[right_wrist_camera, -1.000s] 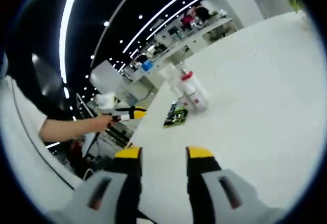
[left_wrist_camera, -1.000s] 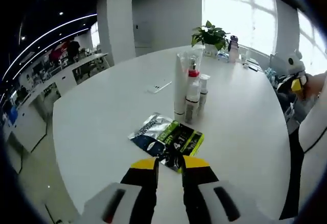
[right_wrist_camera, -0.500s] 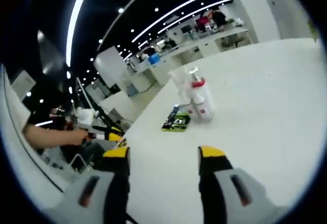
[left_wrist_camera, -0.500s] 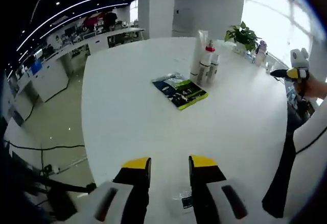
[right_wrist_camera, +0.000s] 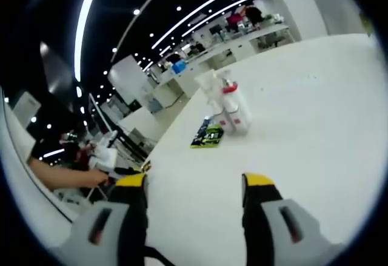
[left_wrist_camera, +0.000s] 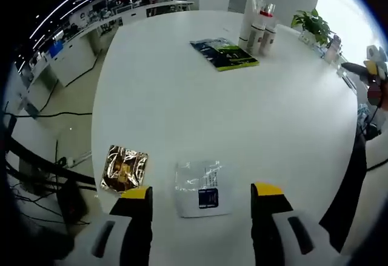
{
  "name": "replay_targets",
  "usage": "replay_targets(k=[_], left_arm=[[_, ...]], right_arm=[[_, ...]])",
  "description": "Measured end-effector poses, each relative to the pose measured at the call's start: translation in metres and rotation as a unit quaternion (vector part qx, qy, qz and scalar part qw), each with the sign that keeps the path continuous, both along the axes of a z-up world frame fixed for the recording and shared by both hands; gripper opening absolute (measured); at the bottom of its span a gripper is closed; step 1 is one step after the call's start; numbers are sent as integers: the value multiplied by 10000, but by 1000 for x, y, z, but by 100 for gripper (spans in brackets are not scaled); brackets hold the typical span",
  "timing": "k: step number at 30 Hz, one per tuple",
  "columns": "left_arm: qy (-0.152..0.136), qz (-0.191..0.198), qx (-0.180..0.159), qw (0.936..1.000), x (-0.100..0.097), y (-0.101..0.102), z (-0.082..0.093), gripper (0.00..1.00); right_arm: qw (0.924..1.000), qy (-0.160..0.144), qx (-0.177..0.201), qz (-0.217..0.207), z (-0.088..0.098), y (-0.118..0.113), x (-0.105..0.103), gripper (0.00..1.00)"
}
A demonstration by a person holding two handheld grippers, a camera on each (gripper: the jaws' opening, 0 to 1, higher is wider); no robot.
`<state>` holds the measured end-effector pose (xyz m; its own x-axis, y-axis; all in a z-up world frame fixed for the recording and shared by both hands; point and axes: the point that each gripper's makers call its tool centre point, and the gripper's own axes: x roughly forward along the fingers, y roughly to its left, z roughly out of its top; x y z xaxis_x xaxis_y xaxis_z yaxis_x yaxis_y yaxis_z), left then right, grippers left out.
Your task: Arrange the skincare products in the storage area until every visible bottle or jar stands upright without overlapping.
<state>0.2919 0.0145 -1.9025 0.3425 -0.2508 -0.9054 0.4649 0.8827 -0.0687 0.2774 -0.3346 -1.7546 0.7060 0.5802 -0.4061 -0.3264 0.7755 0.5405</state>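
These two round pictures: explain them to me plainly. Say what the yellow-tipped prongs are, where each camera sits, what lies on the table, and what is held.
A person holds a two-jaw gripper in each hand; a fisheye camera rides on each. The left gripper view looks along the left gripper, open and empty. On the white table lie a clear sachet, a gold foil sachet and a green-and-black packet; beyond stand upright bottles. The right gripper view shows the right gripper, open too, holding nothing.
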Motion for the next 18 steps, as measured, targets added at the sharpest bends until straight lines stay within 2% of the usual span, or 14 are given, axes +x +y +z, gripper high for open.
replay_targets(k=[4, 5, 8, 9, 12, 14, 16, 18], left_arm=[[153, -75, 103, 9998, -3, -1, -7, 62], [39, -114, 181, 9998, 0, 0, -5, 61], [39, -66, 180, 9998, 2, -1, -5, 58], [16, -119, 281, 9995, 2, 0, -5, 57], [-35, -112, 231, 9997, 2, -1, -6, 55], [-98, -167, 192, 9996, -1, -4, -5, 50], [-108, -218, 188, 9995, -3, -8, -4, 41], [-119, -199, 239, 9994, -3, -8, -5, 41]], right_arm=[[9999, 4, 51, -104, 1, -6, -1, 60], [9999, 7, 81, -124, 1, -7, -2, 60], [9998, 25, 109, -170, 0, -8, -3, 60], [9998, 26, 108, -171, 0, -9, -3, 60], [9998, 43, 109, -169, -1, -9, -4, 59], [9998, 56, 128, -166, -2, -8, -4, 59], [9998, 66, 134, -156, -3, -7, -4, 59], [9998, 73, 144, -132, -3, -5, -4, 58]])
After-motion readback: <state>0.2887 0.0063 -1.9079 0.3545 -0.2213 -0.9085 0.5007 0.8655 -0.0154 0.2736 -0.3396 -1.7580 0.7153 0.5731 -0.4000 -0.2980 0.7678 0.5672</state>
